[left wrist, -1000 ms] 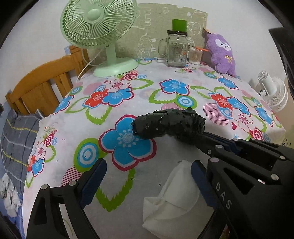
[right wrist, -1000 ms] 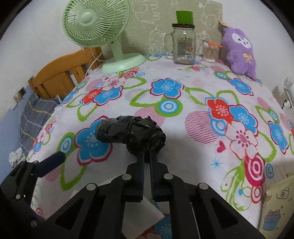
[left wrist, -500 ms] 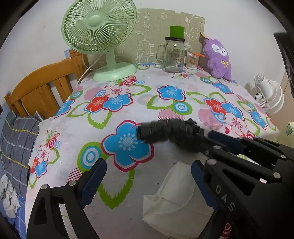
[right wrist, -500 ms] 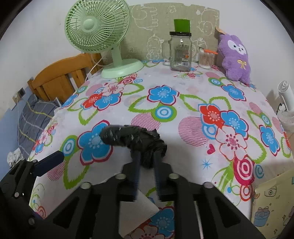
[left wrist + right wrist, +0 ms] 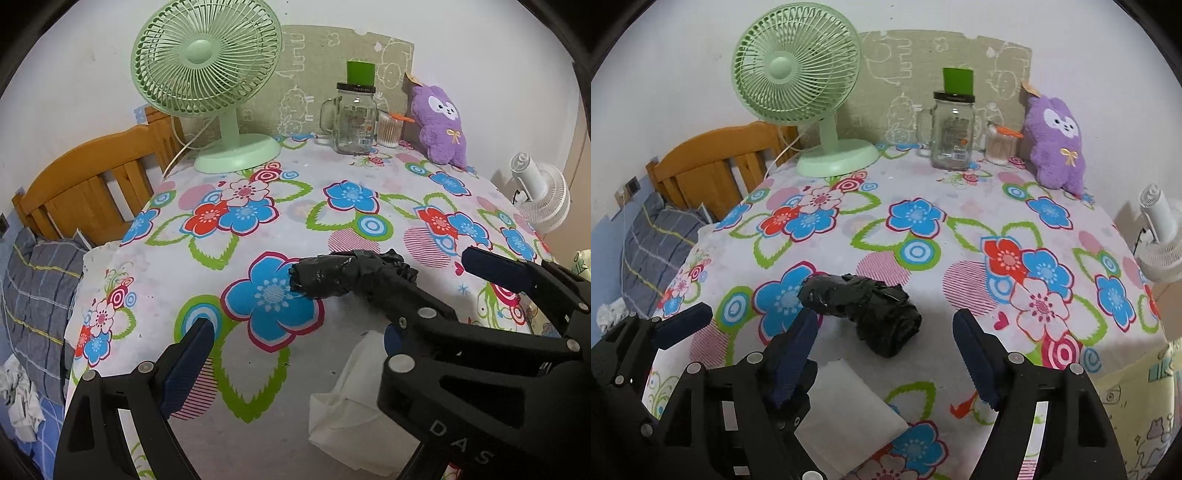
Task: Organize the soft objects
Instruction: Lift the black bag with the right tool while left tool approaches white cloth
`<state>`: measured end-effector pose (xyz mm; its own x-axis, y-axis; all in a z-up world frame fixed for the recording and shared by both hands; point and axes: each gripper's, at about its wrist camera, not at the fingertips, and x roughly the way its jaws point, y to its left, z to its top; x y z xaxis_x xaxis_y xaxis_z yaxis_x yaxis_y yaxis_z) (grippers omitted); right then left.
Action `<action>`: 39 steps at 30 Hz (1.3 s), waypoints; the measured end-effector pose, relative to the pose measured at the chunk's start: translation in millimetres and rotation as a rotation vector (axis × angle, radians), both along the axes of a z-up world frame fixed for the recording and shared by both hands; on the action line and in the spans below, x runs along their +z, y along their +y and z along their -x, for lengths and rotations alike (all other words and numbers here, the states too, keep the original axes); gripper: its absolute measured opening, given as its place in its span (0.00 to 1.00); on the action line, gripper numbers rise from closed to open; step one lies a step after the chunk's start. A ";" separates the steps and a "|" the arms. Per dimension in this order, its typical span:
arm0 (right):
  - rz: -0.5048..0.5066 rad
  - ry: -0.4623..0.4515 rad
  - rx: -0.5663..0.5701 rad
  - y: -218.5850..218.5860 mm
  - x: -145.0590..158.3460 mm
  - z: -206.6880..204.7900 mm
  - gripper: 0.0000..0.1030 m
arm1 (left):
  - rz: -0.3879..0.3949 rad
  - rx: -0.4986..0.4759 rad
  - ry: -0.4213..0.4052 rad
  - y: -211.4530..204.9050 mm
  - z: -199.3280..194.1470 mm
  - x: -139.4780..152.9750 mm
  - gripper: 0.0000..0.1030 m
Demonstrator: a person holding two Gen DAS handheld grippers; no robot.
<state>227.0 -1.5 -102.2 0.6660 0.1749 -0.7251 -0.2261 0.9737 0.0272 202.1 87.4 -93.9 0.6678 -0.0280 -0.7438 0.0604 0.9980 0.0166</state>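
A black, tape-wrapped soft bundle (image 5: 860, 306) lies on the floral tablecloth (image 5: 960, 206); in the left wrist view the bundle (image 5: 332, 275) rests on a blue flower. My right gripper (image 5: 882, 350) hovers just behind it, jaws opening. The bundle's near end sits between the fingers, and the pads do not touch it. My left gripper (image 5: 295, 332) stands open to the left, over bare cloth, holding nothing. A white folded cloth (image 5: 846, 402) lies at the near edge under both grippers. A purple plush toy (image 5: 1056, 144) leans at the back right.
At the back stand a green table fan (image 5: 812, 92), a glass jar mug (image 5: 953, 129) with a green cap, and a small cup of cotton swabs (image 5: 999, 147). A wooden headboard (image 5: 85, 184) and a plaid pillow lie beyond the left edge. A white fan (image 5: 1160, 236) stands to the right.
The right gripper's jaws, shut on the black bundle's near end, have spread wide and let it go. The bundle now rests on the table. The left gripper has not moved.
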 end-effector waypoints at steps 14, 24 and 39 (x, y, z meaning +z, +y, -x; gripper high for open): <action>0.017 0.073 0.092 17.4 -22.4 -35.5 0.80 | 0.010 -0.012 0.090 2.1 -28.8 -23.6 0.92; 0.037 0.110 0.083 15.5 -36.3 -41.1 0.44 | -0.012 -0.027 0.085 -3.6 -28.9 -27.5 0.92; 0.024 0.036 0.023 -1.1 -7.6 -10.7 0.42 | -0.006 -0.039 0.001 -13.7 0.3 -1.1 0.92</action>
<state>237.7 -2.5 -109.8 0.6355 0.1726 -0.7526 -0.2481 0.9686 0.0127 201.8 73.7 -95.0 0.6656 -0.0497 -0.7447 0.0997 0.9948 0.0227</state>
